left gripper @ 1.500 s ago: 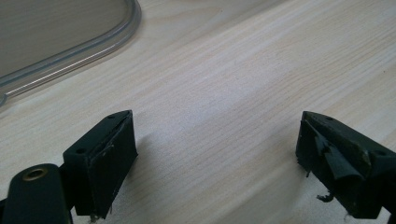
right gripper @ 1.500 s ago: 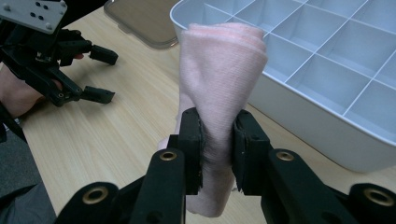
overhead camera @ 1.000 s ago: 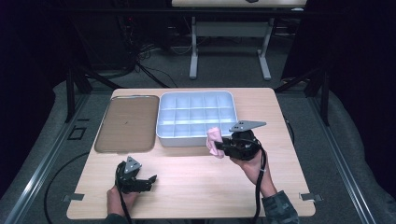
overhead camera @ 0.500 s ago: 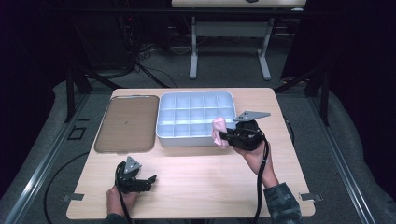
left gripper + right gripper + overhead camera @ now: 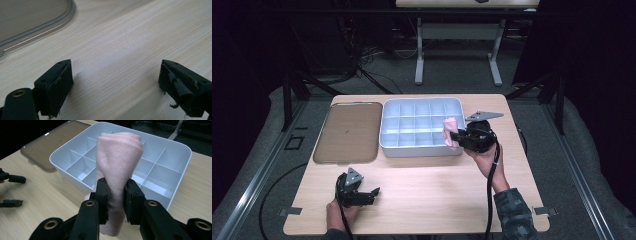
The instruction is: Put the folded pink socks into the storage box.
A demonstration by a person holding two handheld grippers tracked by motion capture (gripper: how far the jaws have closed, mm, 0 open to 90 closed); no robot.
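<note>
right gripper (image 5: pixel 455 136), pink cloth (image 5: pixel 450 131) carried over divided box (image 5: pixel 421 126)

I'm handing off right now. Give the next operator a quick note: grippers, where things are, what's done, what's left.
Right hand-held gripper: shut on the rolled pink cloth, held over the near right corner of the white divided tray.
Left hand-held gripper: open, holding nothing, low over bare table.
Brown lid: off, flat left of the tray.
Done: cloth picked up.
Left: probably set it into a compartment.

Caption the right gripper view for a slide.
Right tool clamps a rolled pink cloth above the white divided tray.
</note>
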